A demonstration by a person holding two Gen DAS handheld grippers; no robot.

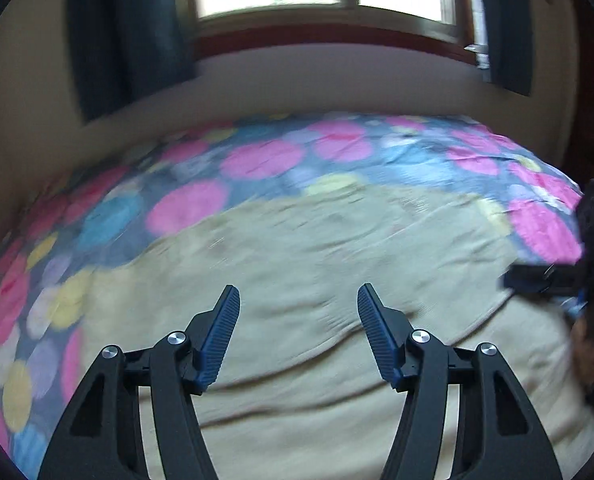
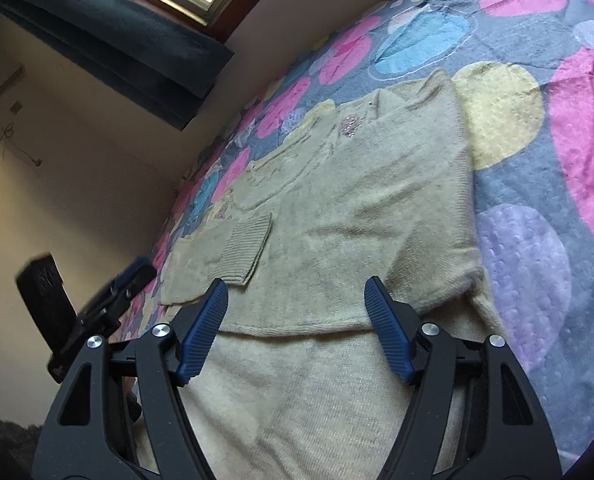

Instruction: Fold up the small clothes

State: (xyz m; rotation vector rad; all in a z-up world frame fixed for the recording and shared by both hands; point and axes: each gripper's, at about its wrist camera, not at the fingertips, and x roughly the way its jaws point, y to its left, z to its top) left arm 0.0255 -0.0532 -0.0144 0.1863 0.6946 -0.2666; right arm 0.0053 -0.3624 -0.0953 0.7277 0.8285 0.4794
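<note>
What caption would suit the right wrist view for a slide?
Open right gripper over a partly folded beige sweater on a dotted bedspread.

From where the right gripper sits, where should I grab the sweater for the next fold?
Probably the sweater's folded edge, which runs crosswise just ahead of the open right gripper. Come in low from the near side: that edge is slightly raised, giving the fingers a lip.
</note>
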